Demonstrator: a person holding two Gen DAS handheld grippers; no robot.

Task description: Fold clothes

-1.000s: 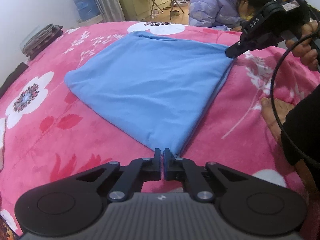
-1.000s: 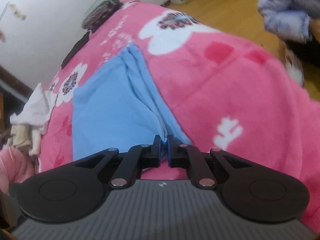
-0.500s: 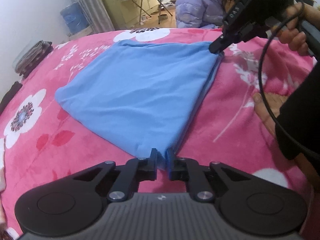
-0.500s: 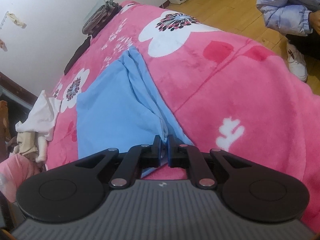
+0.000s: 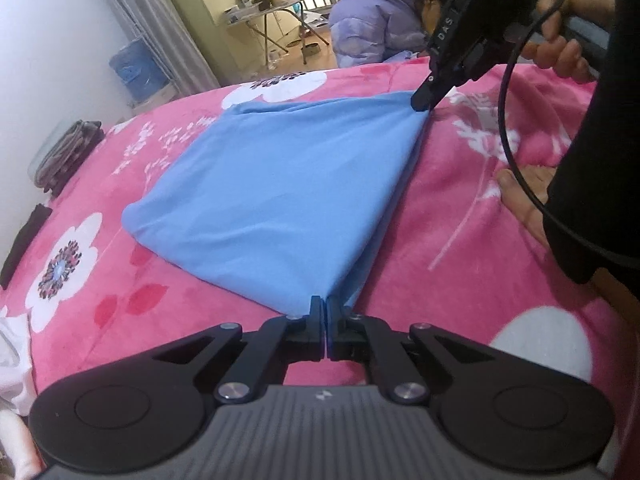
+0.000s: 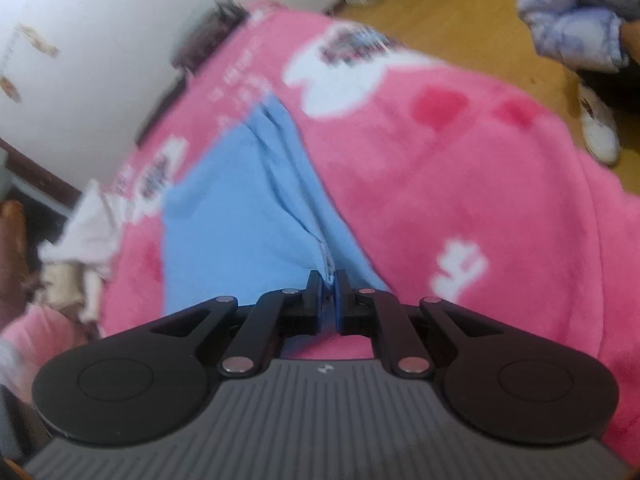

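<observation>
A light blue garment (image 5: 280, 192) lies folded on a pink flowered blanket (image 5: 460, 240). My left gripper (image 5: 324, 308) is shut on its near corner. Across the cloth, the right gripper (image 5: 422, 100) pinches the far right corner, a hand holding its handle. The right wrist view is blurred; there the right gripper (image 6: 328, 284) is shut on the blue garment (image 6: 240, 216), a layered edge running away from the fingers. The edge between the two grippers is lifted and taut.
A person in a lilac jacket (image 5: 372, 28) crouches past the bed's far edge. Dark folded clothes (image 5: 68, 152) sit at the far left, white cloth (image 6: 84, 232) at the left edge. A bare foot (image 5: 524, 196) rests on the blanket at right. Wooden floor (image 6: 460, 20) lies beyond.
Both grippers have lifted their corners and carried them leftwards over the garment, so the blue cloth looks narrower. The right wrist view has gone blurred with motion.
</observation>
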